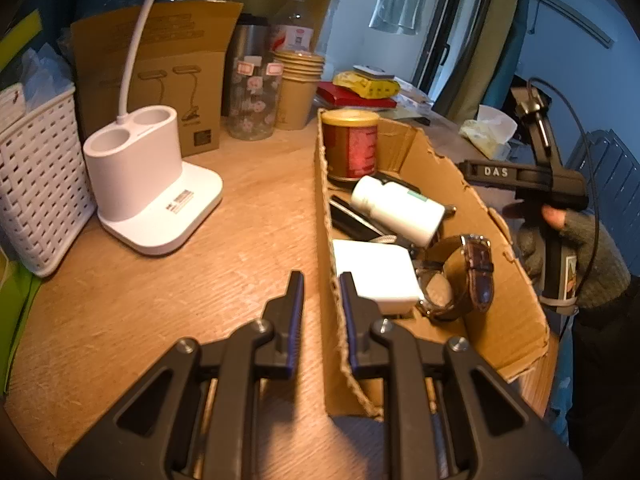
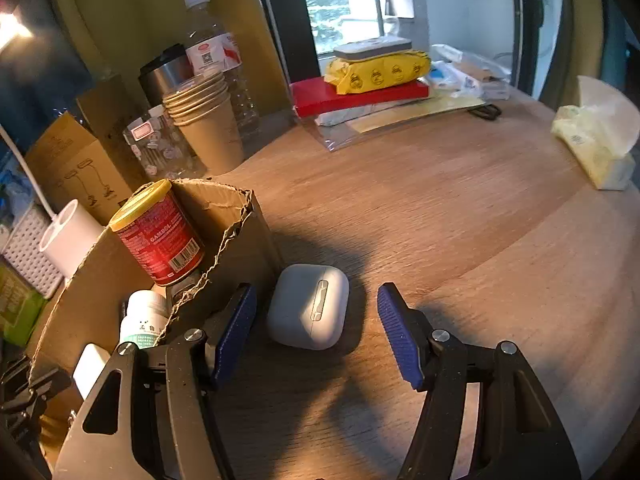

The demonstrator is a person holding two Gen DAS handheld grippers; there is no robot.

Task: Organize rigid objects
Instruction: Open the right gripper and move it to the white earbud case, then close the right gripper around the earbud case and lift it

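A torn cardboard box [image 1: 436, 168] on the wooden table holds a red can with a yellow lid [image 1: 350, 145], a white pill bottle [image 1: 398, 209], a white charger block [image 1: 374, 274], a brown-strap watch [image 1: 460, 276] and dark pens. My left gripper [image 1: 321, 286] straddles the box's near wall, jaws narrowly apart around it. My right gripper [image 2: 316, 312] is open, one finger on each side of a white earbuds case [image 2: 308, 306] lying on the table beside the box [image 2: 236, 236]. The can [image 2: 158, 232] and pill bottle [image 2: 144, 320] show there too.
A white lamp base [image 1: 148, 192], a white woven basket [image 1: 36, 184], a brown carton [image 1: 176, 80], paper cups [image 2: 208, 128], a glass jar [image 2: 160, 148], a water bottle [image 2: 220, 64], a red book with a yellow pack [image 2: 368, 80] and a tissue pack [image 2: 596, 148] stand around.
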